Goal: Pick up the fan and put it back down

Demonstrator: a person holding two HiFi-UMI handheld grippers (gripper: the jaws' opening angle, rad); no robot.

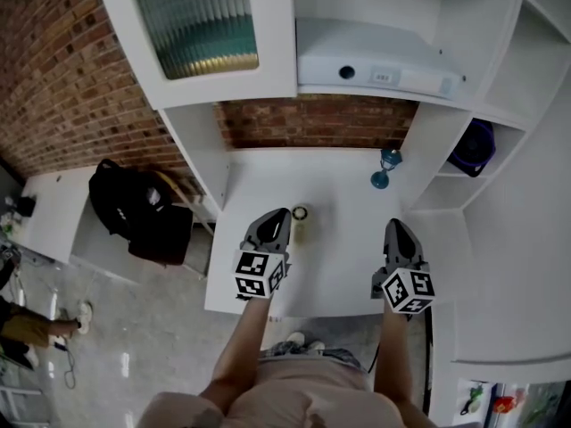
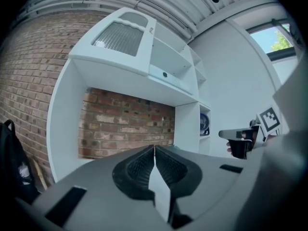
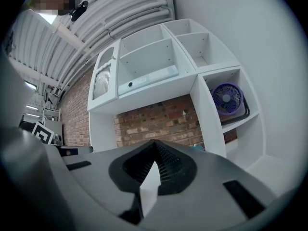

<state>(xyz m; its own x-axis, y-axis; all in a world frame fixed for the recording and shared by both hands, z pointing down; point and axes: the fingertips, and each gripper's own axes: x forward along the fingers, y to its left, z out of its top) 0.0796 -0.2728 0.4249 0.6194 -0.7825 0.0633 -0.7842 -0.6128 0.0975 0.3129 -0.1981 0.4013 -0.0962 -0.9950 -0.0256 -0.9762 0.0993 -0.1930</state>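
The fan (image 1: 473,145) is small, round and purple. It stands upright in an open cubby of the white shelf unit, at the right of the desk. I also see the fan (image 3: 227,99) in the right gripper view and, smaller, the fan (image 2: 204,124) in the left gripper view. My left gripper (image 1: 282,212) hovers over the desk's front left, with its jaws shut and nothing between them. My right gripper (image 1: 395,224) is held beside it near the front right, also shut and empty. Both point level toward the brick back wall, well short of the fan.
A teal goblet-shaped object (image 1: 386,168) stands on the white desk (image 1: 339,266) near the cubby wall. A small round item (image 1: 301,213) lies just past my left gripper. A white box (image 1: 375,56) sits on the shelf above. A black backpack (image 1: 134,208) leans at the left.
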